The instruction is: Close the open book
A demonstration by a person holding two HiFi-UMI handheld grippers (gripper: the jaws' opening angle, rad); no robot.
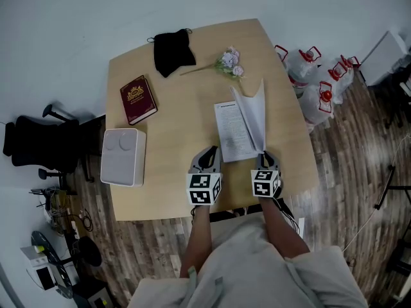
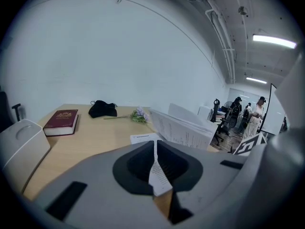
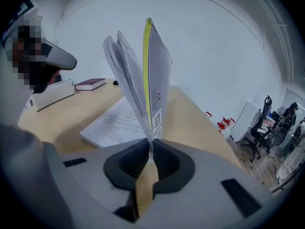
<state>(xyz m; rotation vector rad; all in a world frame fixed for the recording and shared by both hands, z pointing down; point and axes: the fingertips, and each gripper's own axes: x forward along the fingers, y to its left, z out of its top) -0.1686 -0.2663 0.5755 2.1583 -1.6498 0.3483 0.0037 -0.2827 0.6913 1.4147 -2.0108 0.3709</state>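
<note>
On the wooden table (image 1: 167, 185), in the head view, we find the open book (image 1: 241, 124) near the front edge. Its left half lies flat and its right-hand leaves are raised steeply. Our left gripper (image 1: 209, 156) sits at the book's near left corner, our right gripper (image 1: 264, 157) at its near right corner. Well left of the book lie a red book (image 1: 137, 99) and a white box (image 1: 123, 156). Beyond the book rest a black cloth (image 1: 172, 51) and a flower sprig (image 1: 228, 63). Right of the book, off the table, stand water jugs (image 1: 314, 88).

Through the left gripper view, we see the jaws pinched on the edge of one printed page. The raised leaves stand just to their right, and nothing blocks the red book, cloth or flowers behind.

Through the right gripper view, the jaws clamp the bottom edge of the raised leaves, which fan upright and block the middle of the view. The flat page lies left of them, with the red book and white box farther left.
</note>
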